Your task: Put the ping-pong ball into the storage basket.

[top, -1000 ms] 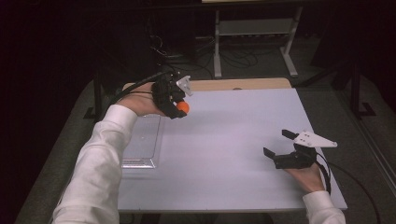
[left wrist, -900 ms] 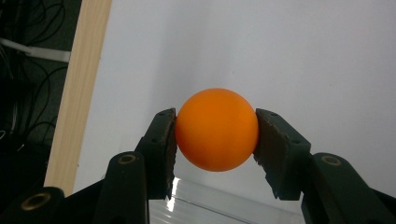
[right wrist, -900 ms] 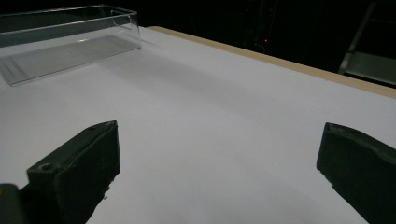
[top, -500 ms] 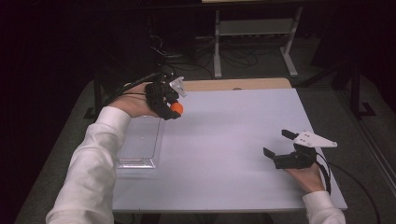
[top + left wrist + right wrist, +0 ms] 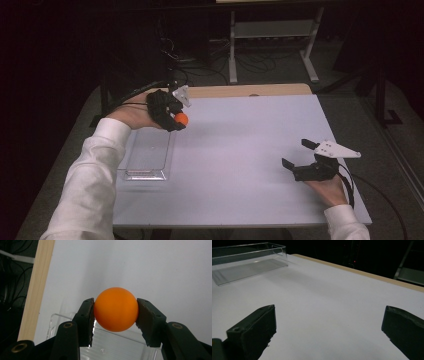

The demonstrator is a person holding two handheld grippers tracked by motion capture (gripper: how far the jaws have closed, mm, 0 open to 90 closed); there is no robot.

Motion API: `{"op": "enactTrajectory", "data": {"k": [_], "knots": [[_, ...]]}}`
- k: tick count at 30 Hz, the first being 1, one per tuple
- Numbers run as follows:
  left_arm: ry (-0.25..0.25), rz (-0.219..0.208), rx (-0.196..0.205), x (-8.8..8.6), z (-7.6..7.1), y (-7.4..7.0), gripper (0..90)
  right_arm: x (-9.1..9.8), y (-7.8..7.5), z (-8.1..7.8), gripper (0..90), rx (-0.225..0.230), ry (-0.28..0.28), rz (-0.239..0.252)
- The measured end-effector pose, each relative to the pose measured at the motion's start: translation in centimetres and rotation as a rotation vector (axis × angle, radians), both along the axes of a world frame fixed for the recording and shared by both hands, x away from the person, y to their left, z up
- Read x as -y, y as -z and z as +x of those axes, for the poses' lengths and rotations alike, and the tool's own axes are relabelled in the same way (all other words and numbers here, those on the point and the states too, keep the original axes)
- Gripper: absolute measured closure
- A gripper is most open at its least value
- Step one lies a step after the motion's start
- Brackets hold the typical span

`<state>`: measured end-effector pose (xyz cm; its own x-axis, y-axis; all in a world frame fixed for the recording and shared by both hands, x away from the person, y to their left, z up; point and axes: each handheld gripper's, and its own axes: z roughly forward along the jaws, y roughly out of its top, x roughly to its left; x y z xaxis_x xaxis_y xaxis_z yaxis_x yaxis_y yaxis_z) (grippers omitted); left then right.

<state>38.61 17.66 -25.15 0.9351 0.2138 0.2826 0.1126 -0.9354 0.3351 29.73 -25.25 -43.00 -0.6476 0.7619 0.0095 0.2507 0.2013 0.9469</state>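
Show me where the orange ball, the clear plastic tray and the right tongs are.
orange ball [image 5: 116, 309], left gripper view, middle of the ball.
clear plastic tray [image 5: 148, 174], high view, its near end wall.
right tongs [image 5: 299, 153], high view, midway between the two tips.

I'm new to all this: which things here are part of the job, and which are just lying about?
Part of the job:
- orange ball, pinched in the left tongs
- clear tray

Lying about:
- right tongs, open, idle
- metal rack behind the table
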Motion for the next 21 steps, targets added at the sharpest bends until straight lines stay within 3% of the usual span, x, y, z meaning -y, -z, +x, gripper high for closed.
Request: {"op": "enactTrajectory", "data": {"k": [21], "knots": [[-0.043,0.036,-0.01,-3.0,-1.1,0.4,50.8,0.0,0.0,0.0,0.0,-0.001,0.002,-0.002]]}}
